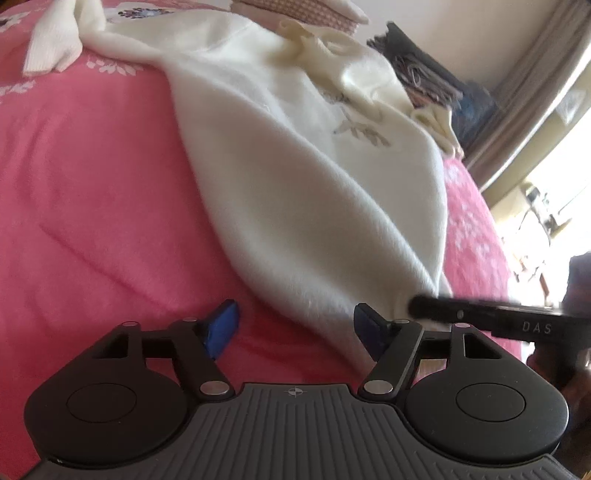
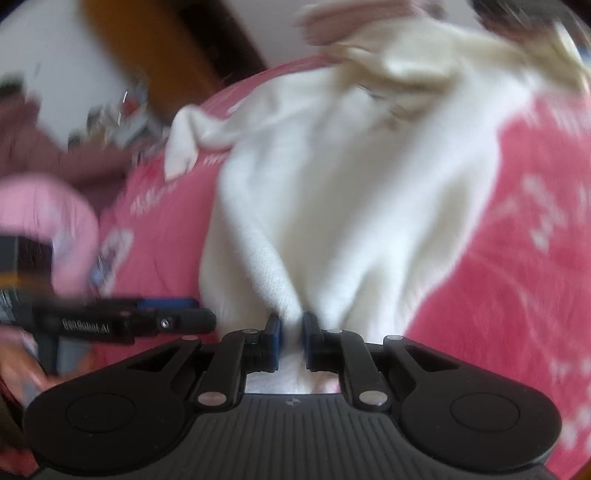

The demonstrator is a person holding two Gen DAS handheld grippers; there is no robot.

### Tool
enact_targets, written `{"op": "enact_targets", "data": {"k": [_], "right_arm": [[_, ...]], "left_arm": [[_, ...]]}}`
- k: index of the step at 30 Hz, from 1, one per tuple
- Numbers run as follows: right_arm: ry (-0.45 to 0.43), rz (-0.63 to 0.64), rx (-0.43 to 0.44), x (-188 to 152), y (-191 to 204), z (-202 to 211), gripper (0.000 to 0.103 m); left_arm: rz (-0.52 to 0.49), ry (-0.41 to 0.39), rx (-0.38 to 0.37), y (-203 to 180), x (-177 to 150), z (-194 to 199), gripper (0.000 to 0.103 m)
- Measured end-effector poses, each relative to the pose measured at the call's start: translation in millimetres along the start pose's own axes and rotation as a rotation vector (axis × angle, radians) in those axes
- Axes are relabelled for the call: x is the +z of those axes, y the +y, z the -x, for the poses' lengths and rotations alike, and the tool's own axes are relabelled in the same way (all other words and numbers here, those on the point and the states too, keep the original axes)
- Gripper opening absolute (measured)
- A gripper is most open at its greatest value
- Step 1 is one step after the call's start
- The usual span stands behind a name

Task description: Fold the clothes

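A cream white sweater (image 1: 306, 177) lies stretched along the pink bedspread (image 1: 92, 192), its sleeve (image 1: 51, 48) at the far left. My left gripper (image 1: 295, 328) is open, its blue pads (image 1: 223, 328) wide apart with the sweater's near hem between and just beyond them. The right gripper (image 1: 480, 314) reaches in from the right and pinches that hem's corner. In the blurred right wrist view, my right gripper (image 2: 291, 332) is shut on a bunched fold of the white sweater (image 2: 351, 192). The left gripper (image 2: 147, 317) shows at the left.
Folded dark and striped clothes (image 1: 424, 66) are stacked at the bed's far end, with pinkish fabric (image 1: 295, 14) beside them. A curtain (image 1: 535, 92) and bright window are at the right. A pink sleeve (image 2: 55, 229) shows in the right wrist view.
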State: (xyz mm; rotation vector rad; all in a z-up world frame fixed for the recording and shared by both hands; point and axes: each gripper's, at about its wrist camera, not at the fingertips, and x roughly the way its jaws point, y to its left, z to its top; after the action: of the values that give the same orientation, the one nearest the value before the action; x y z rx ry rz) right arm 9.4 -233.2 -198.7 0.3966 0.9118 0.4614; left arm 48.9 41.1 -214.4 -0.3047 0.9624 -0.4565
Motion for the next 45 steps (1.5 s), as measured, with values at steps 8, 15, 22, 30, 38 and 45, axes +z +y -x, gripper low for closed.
{"op": "enact_targets", "data": {"k": [8, 15, 22, 30, 38, 45], "right_arm": [[-0.034, -0.351, 0.135, 3, -54, -1, 0.011], [-0.018, -0.34, 0.154, 6, -37, 1, 0.012], [0.073, -0.183, 0.191, 26, 31, -12, 0.012], [0.293, -0.062, -0.036, 22, 58, -81, 0.012], [0.064, -0.023, -0.112, 25, 34, 15, 0.022], [-0.063, -0.348, -0.162, 26, -59, 45, 0.024]], "left_arm": [[0.042, -0.114, 0.047, -9, -1, -8, 0.036], [0.156, -0.173, 0.109, -17, 10, 43, 0.009], [0.241, -0.067, 0.185, 15, 28, 83, 0.008], [0.255, 0.062, 0.214, 57, 20, 57, 0.016], [0.294, 0.023, 0.081, 67, -20, 68, 0.042], [0.348, -0.049, 0.074, 62, -25, 61, 0.049]]}}
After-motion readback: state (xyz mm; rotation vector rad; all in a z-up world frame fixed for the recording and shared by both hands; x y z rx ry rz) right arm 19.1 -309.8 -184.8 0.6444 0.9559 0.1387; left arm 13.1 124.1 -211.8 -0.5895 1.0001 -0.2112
